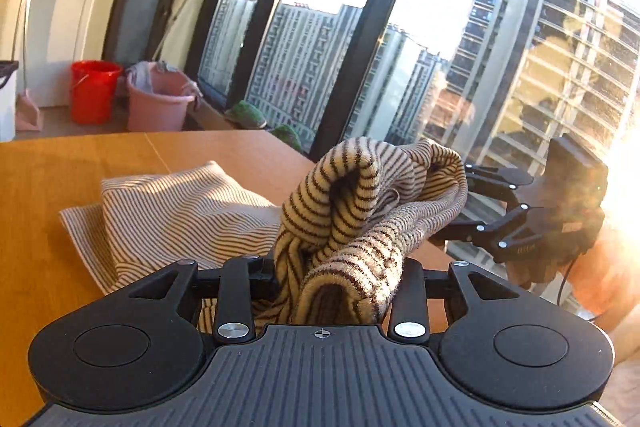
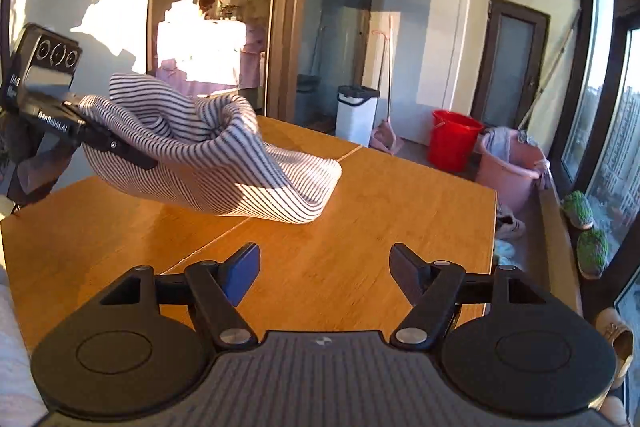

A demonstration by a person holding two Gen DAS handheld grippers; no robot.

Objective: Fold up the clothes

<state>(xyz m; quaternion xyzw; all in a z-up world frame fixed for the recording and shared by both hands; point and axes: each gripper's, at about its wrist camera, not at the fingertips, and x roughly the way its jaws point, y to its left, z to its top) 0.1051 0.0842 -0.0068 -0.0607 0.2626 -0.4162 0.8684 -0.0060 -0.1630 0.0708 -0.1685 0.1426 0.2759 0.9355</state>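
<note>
Left wrist: bunched striped garment (image 1: 352, 227), partly lifted off table (image 1: 48, 219).

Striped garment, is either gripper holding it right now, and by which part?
The left gripper is shut on a bunched edge of the striped garment, lifting that end off the table. The right gripper is open and empty.

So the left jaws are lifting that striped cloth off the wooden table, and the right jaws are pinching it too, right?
Not quite. The right gripper is open and holds nothing, as the right wrist view shows. Only the left gripper lifts the striped cloth off the wooden table.
</note>
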